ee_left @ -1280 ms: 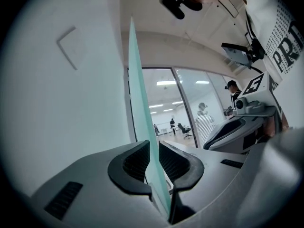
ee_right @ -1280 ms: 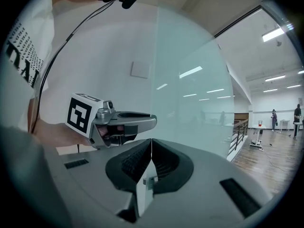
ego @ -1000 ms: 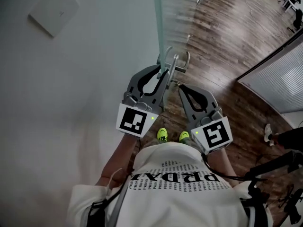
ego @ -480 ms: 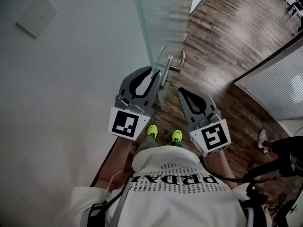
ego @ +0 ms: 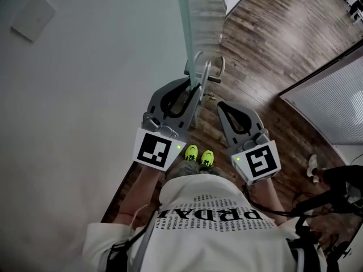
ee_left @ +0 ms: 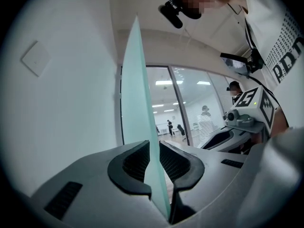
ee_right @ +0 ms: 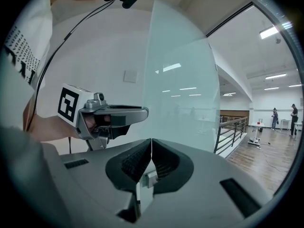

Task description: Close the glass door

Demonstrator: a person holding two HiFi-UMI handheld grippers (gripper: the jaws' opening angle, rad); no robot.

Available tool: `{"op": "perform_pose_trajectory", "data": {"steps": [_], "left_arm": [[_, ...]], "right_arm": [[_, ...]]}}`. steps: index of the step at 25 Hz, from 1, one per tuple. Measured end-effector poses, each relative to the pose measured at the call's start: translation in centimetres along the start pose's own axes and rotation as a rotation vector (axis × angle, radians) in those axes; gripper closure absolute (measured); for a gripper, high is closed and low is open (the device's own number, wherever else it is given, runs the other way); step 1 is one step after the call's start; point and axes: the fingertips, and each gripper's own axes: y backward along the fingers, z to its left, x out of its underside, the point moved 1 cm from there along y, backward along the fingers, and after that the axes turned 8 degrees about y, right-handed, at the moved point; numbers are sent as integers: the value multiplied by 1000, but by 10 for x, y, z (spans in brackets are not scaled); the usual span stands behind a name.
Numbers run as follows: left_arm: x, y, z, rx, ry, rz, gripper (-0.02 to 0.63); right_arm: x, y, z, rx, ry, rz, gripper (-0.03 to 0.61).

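My left gripper is clamped on the free upright edge of the glass door. In the left gripper view the pale green pane stands squarely between the two ribbed pads and rises straight up out of them. My right gripper is pinched shut on nothing, its pads meeting in the right gripper view. It hangs just beside the left one, on the floor side of the pane and apart from it. What matters is how the door lies. It is edge-on to me, its long axis vertical, and the sheet runs away from my left gripper, with the white wall close on its left face and the wood floor open on its right. The metal handle sits just past the left gripper's tips, nearer to that gripper than to the right one. Beyond the pane I can see a dark door frame and a lit room. So I judge that the door is swung out of its frame, though the closing line itself is not clear from here. Any swing has to go across the pane's faces, not along them. The left gripper, already biting the edge, is the one placed to carry it.
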Motion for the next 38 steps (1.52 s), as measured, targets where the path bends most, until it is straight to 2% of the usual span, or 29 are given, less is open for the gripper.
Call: {"op": "perform_pose_trajectory", "data": {"steps": [7,13,16,24,27,30,38], "left_arm": [[10,-16,-23,117,12,-18,551],[9,-23,-28,162,55,-9,551],[16,-31,-32,160,44,1,546],[26,-28,-36,50,65,2,546],[24,-24,-31,29,41,-15,546],[27,-21,-38,-7,64,-36,546],[27,-33,-59,124,26,-42,536]], "right_arm": [[8,4,-6,104,-6,10,581],[4,7,-9,163,10,10,581],[14,7,-11,149,46,23,581],[25,9,-4,8,110,39,578],[24,6,-4,-27,150,41,520],[27,7,-4,-74,198,62,514],[31,2,-10,11,209,49,514]]}}
